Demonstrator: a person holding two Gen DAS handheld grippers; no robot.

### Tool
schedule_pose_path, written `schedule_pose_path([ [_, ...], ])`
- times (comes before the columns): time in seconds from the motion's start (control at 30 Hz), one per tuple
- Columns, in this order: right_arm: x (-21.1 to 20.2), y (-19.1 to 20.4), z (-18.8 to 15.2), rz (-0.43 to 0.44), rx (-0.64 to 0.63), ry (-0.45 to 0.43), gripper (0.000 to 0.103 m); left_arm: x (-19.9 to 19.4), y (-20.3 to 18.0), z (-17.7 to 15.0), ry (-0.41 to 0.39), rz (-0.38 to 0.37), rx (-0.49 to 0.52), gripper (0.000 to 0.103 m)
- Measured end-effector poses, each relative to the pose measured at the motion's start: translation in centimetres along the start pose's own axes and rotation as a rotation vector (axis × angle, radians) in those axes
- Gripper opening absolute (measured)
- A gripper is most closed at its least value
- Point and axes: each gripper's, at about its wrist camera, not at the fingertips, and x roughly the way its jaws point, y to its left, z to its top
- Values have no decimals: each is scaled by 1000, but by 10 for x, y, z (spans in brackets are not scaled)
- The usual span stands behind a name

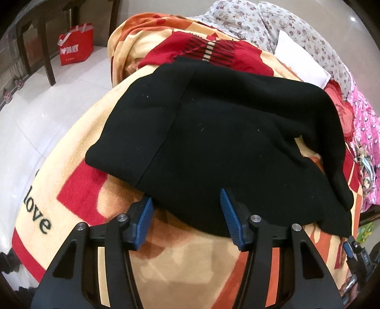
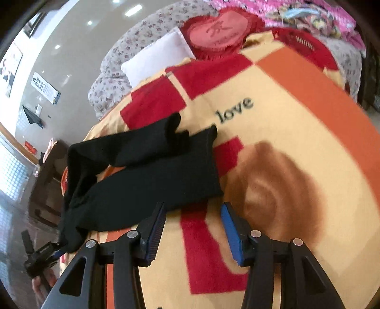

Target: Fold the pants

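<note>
While the left gripper (image 1: 186,202) hangs over the near edge of the black pants (image 1: 213,133), its blue pads stand apart with the hem of the cloth lying between them, and neither pad visibly presses on the fabric. Whether the tips touch the cloth cannot be told. Off to the side, the right gripper (image 2: 193,214) also has its jaws parted and holds nothing; it sits just beside the end of the nearer trouser leg, over the patterned blanket (image 2: 296,133). From that view the pants (image 2: 147,176) lie spread on the blanket with the two legs side by side, not quite aligned, a strip of blanket showing between them. Beyond are a white pillow (image 1: 301,59), a flowered quilt (image 1: 273,21) and, on the floor, a red bag (image 1: 76,47).

By my reading, the step in hand is taking hold before a fold. Next, each gripper likely needs to close on its edge, the left at the near hem and the right at the leg end, then lift together so one leg lies squarely on the other.
</note>
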Motion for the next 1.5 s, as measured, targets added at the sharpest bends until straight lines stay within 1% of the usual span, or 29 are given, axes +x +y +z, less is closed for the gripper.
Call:
schedule_pose_path([
  [0.07, 5, -1, 3, 8, -5, -21, 47, 1, -2, 0, -2, -12, -5, 54],
  [0.1, 10, 0, 7, 35, 0, -27, 47, 2, -3, 0, -4, -19, -9, 49],
  [0.13, 16, 1, 11, 71, 3, -26, 44, 3, -4, 1, -13, -9, -10, 40],
  [0.17, 25, 5, 15, 114, 1, -17, 37, 4, -5, 1, -16, 3, -7, 34],
  [0.2, 34, 10, 18, 143, -10, -9, 17, 6, -6, 3, -18, 13, -4, 24],
  [0.23, 39, 14, 20, 145, -23, -12, 7, 7, -5, 4, -15, 8, -6, 15],
  [0.27, 40, 20, 21, 138, -48, -28, 6, 8, -4, 6, -6, -9, -13, 14],
  [0.3, 37, 23, 22, 139, -62, -35, 5, 7, -1, 8, 0, -26, -23, 11],
  [0.37, 21, 29, 23, 157, -95, -54, 5, 1, 3, 12, 6, -64, -32, 10],
  [0.5, -30, 42, 24, 155, -189, -95, 5, -26, 8, 15, -5, -138, -5, 9],
  [0.6, -64, 48, 19, 130, -246, -105, 5, -46, 13, 11, 17, -189, 14, 9],
  [0.67, -78, 44, 11, 108, -263, -93, 5, -55, 16, 2, 31, -195, 42, 9],
  [0.73, -77, 35, 3, 76, -263, -69, 5, -56, 17, -11, 53, -182, 67, 9],
  [0.8, -55, 23, -5, 1, -267, 13, 5, -45, 15, -23, 88, -141, 109, 10],
  [0.87, -34, 14, -9, -93, -273, 63, 7, -31, 16, -31, 123, -93, 122, 10],
  [0.9, -31, 11, -9, -129, -275, 71, 11, -29, 17, -34, 136, -81, 128, 11],
  [0.93, -31, 8, -9, -163, -276, 68, 19, -31, 18, -33, 134, -82, 130, 13],
  [1.0, -41, 10, -5, -238, -295, 26, 21, -47, 23, -32, 104, -78, 135, 13],
  [1.03, -45, 12, -5, -255, -307, 15, 23, -56, 24, -31, 85, -61, 146, 13],
  [1.1, -56, 21, -2, -292, -333, -19, 25, -71, 26, -30, 39, 10, 162, 13],
  [1.13, -59, 28, -1, -283, -343, -34, 25, -77, 28, -29, 8, 57, 175, 13],
  [1.17, -61, 35, -1, -253, -356, -44, 26, -83, 27, -28, -19, 88, 193, 13],
  [1.2, -61, 47, -2, -195, -374, -46, 26, -86, 27, -28, -29, 91, 199, 13],
  [1.27, -52, 70, -6, -82, -409, -15, 26, -89, 24, -24, -37, 63, 199, 13],
  [1.3, -47, 80, -8, -59, -427, -2, 26, -88, 21, -22, -40, 47, 202, 13],
  [1.4, -22, 110, -17, 8, -495, 34, 27, -78, 10, -24, -35, 37, 219, 13],
  [1.43, -14, 117, -21, 34, -505, 56, 27, -72, 6, -23, -28, 31, 220, 18],
  [1.47, 0, 124, -27, 87, -516, 100, 27, -65, 1, -23, -22, 19, 222, 21],
  [1.5, 11, 127, -31, 121, -519, 135, 27, -57, -2, -21, -12, 5, 220, 25],
])
